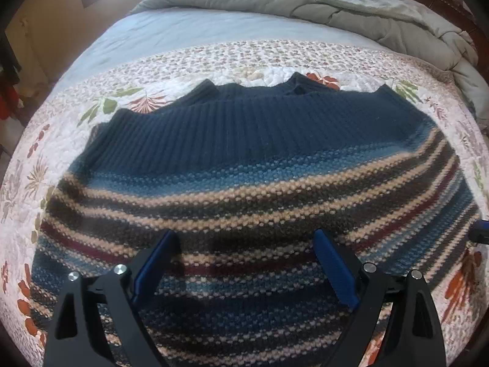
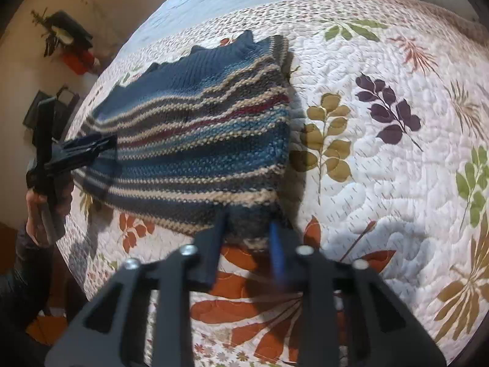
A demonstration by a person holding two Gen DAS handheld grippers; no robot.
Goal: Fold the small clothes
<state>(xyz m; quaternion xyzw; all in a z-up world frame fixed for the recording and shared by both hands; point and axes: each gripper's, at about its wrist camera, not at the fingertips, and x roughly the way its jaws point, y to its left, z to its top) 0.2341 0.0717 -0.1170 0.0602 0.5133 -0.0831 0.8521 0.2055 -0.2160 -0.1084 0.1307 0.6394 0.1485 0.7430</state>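
A striped knit sweater (image 1: 244,159), navy at the top with tan, brown, maroon and blue bands below, lies folded on the floral quilt (image 1: 189,61). My left gripper (image 1: 244,244) hovers just over its near striped part with its jaws wide apart and nothing between them. In the right wrist view the sweater (image 2: 198,128) lies to the left. My right gripper (image 2: 249,218) is at its near right corner, jaws partly open, with the knit edge between the tips. The left gripper (image 2: 82,150) shows at the sweater's left edge.
A grey comforter (image 1: 351,9) is bunched at the far end of the bed. A pale blue sheet (image 1: 183,27) lies beyond the quilt. The quilt (image 2: 382,153) stretches bare to the right of the sweater. The bed's left edge and a wall with dark items (image 2: 64,36) lie to the left.
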